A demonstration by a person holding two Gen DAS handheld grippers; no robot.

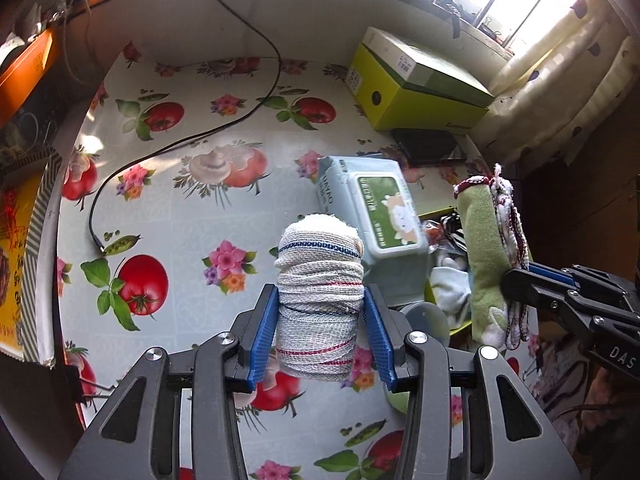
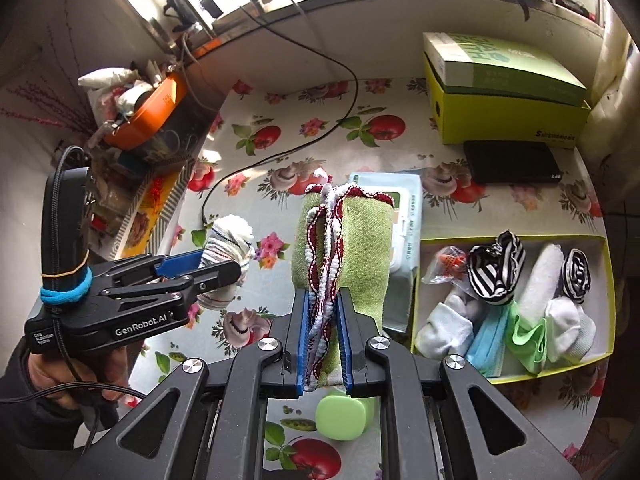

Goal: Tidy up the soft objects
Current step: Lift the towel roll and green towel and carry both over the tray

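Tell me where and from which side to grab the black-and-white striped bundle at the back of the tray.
Grip the striped bundle across its bunched middle, coming straight down from above: it sits on top of the other soft items, and the tray wall blocks a level approach from behind.

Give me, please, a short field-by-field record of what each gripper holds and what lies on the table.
left gripper: shut on roll of striped white cloth, held above the table
right gripper: shut on green cloth with red and white trim
tray: yellow-green, holds socks, striped bundles, a blue mask
wipes: pack beside the tray
box: green, at the far edge
cable: black, across the tablecloth
phone: black, flat, before the box
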